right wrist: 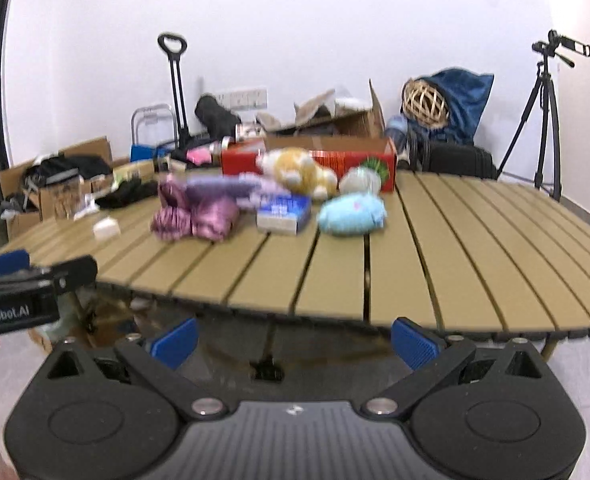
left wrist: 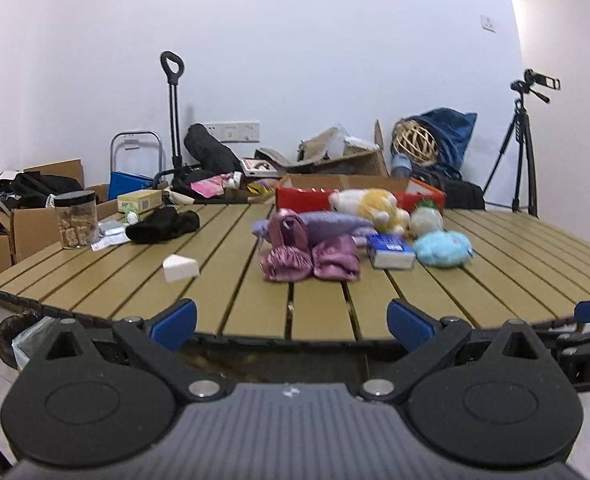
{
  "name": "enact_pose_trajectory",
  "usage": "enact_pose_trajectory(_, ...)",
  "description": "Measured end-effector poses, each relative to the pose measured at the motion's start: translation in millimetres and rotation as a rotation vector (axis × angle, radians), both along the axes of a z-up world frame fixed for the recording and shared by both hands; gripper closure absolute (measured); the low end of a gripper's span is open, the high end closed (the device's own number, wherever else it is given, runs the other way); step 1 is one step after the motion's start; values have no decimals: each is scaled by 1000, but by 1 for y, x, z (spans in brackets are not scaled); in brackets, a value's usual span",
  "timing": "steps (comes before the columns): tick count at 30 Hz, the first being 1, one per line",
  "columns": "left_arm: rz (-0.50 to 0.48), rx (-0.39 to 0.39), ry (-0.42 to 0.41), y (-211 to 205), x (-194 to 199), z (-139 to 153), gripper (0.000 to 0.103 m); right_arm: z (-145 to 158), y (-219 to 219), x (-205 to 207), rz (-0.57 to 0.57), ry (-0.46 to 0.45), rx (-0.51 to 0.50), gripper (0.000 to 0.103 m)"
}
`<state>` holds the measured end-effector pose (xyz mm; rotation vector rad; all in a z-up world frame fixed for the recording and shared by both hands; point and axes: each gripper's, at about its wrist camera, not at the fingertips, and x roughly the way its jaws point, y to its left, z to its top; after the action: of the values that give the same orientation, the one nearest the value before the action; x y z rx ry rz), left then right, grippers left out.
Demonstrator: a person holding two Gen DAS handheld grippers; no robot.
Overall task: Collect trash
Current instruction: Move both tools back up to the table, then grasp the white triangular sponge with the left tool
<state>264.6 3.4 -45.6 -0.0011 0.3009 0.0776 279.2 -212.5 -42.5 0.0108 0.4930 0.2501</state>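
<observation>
A slatted tan table [left wrist: 231,304] [right wrist: 415,264] carries a loose pile. In it lie a pink satin bag [left wrist: 307,256] [right wrist: 193,216], a blue-and-white carton [left wrist: 391,252] [right wrist: 283,212], a light blue plush [left wrist: 443,248] [right wrist: 353,214], a yellow plush [left wrist: 375,206] [right wrist: 299,172] and a red box [left wrist: 303,198] [right wrist: 351,160]. A white wedge-shaped scrap [left wrist: 180,267] [right wrist: 106,227] rests alone at the left. My left gripper [left wrist: 291,320] is open and empty at the near table edge. My right gripper [right wrist: 295,336] is open and empty, below and short of that edge.
A clear jar [left wrist: 76,220], a black cloth [left wrist: 163,226] and small wrappers [left wrist: 109,232] sit at the table's left. A bag-lined bin [left wrist: 19,340] stands on the floor at left. Cardboard boxes [left wrist: 35,216], a trolley handle [left wrist: 172,104] and a tripod [left wrist: 519,144] stand behind.
</observation>
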Motion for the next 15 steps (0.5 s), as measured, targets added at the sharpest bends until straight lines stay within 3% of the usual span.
enact_pose_trajectory(9,108,-1,-26,32,49,21,0,15,21,43,18,-107,40,0)
enact_pose_trajectory(15,188,-21,42,67,101,22,0,9,46,77,14,-136,29,0)
